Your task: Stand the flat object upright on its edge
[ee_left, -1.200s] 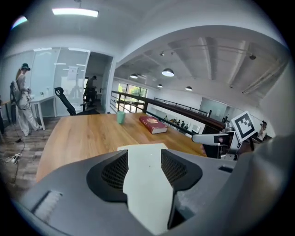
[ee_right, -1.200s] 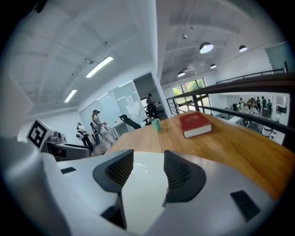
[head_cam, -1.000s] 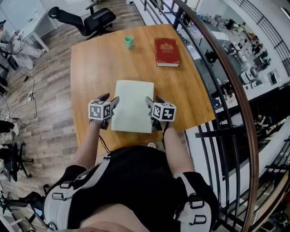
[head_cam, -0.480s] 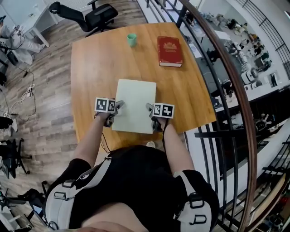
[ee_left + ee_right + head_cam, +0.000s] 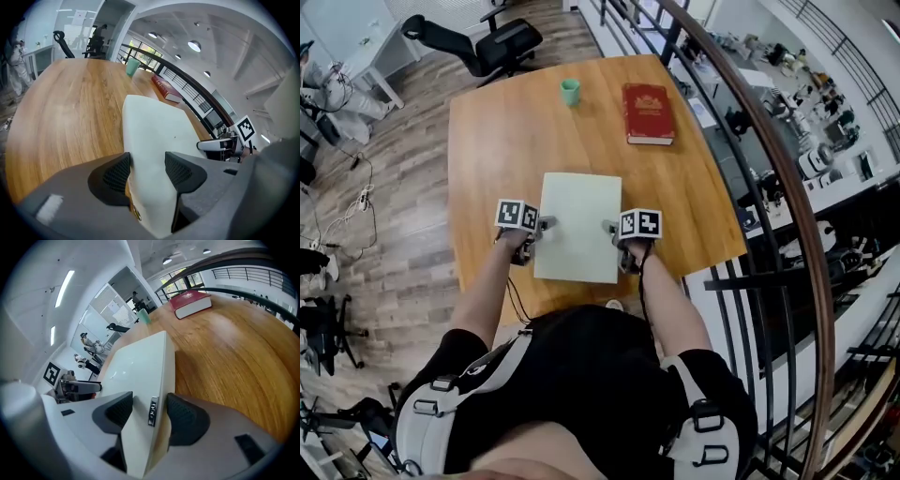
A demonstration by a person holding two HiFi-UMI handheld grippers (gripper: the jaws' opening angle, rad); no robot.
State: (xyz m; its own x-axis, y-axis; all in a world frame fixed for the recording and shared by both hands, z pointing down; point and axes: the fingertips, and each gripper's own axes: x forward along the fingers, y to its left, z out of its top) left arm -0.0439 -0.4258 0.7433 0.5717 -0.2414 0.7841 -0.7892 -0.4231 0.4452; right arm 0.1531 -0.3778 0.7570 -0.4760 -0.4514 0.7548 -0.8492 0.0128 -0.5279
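Though clamping the pale green flat rectangular book's [image 5: 578, 225] side edges with the left hand-held gripper [image 5: 541, 225] and right hand-held gripper [image 5: 612, 228], has not yet raised it from flat on the brown wooden surface [image 5: 487, 141]. Grasp done; tipping onto an edge remains.

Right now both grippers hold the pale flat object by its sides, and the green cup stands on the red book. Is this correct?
No: the head view shows the green cup standing on the table, apart from the red book. The rest is right.

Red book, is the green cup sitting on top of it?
No, the green cup stands on the bare table, apart from the red book.
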